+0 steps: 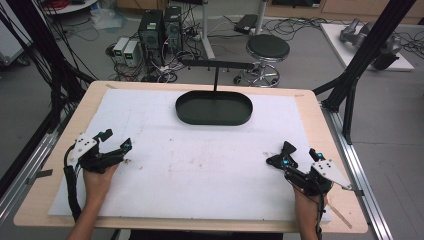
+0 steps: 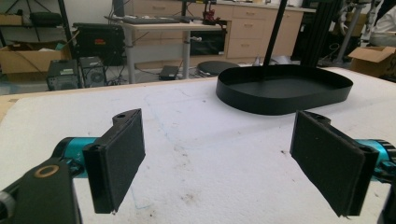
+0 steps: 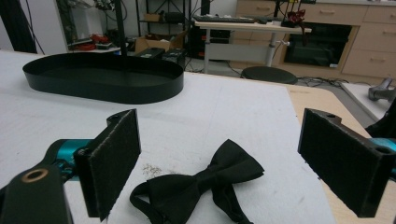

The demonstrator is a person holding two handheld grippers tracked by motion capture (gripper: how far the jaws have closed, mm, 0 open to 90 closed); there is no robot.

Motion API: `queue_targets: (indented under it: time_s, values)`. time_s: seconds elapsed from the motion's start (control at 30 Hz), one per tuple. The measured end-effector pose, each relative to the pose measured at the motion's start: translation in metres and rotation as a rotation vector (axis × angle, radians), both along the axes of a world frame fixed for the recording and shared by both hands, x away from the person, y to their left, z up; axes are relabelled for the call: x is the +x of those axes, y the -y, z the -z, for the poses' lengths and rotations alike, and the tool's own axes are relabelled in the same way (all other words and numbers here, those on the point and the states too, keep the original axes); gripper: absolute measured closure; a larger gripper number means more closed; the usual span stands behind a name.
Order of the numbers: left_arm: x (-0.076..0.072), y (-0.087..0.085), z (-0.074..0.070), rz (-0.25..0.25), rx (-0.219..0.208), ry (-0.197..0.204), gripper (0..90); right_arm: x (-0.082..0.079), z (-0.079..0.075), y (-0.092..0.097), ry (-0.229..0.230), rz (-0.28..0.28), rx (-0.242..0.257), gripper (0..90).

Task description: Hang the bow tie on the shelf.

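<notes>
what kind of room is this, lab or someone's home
Most likely a robotics or engineering lab, not a home: desktop computers with tangled cables on the floor, a black stool, and black frame struts around the padded work table.

From above your side, the high view looks forward and down over the whole bench (image 1: 310, 107), with both your forearms coming in at its bottom edge and the room floor beyond the far edge. The left gripper view sits low and close behind your left hand-held gripper (image 2: 217, 163), looking along its jaws across the bench toward the tray (image 2: 285, 88) ahead and to its right. The right gripper view rides equally low behind your right hand-held gripper (image 3: 219, 163), facing the same far side, with the tray ahead to its left. All three views share the tray and the white sheet (image 1: 200, 165) around it.
</notes>
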State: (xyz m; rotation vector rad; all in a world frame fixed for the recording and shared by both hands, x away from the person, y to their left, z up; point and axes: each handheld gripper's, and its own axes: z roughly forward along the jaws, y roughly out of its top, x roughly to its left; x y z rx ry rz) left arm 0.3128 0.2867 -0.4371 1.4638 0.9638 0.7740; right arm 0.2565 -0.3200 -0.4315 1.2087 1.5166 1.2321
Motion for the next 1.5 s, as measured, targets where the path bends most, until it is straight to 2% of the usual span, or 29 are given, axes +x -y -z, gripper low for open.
queue_targets:
  time_s: [0.67, 0.8, 1.0, 1.3, 1.5]
  values:
    - [0.000, 0.001, 0.000, 0.004, 0.008, 0.001, 18.3, 0.004, 0.000, 0.001, -0.026, 0.026, 0.009, 14.7]
    - [0.000, 0.001, 0.000, 0.003, 0.009, 0.000, 18.2, 0.008, 0.000, 0.001, -0.050, 0.046, 0.022, 16.4]
    - [0.000, 0.001, 0.000, 0.004, 0.007, 0.000, 18.2, 0.019, 0.002, 0.005, -0.116, 0.070, 0.040, 21.1]
    - [0.000, 0.001, 0.000, 0.007, 0.005, -0.001, 18.3, 0.047, 0.010, 0.003, -0.259, 0.081, 0.051, 23.7]
    - [0.000, 0.001, 0.000, 0.009, 0.005, -0.001, 18.3, 0.059, 0.015, -0.003, -0.330, 0.093, 0.026, 28.9]
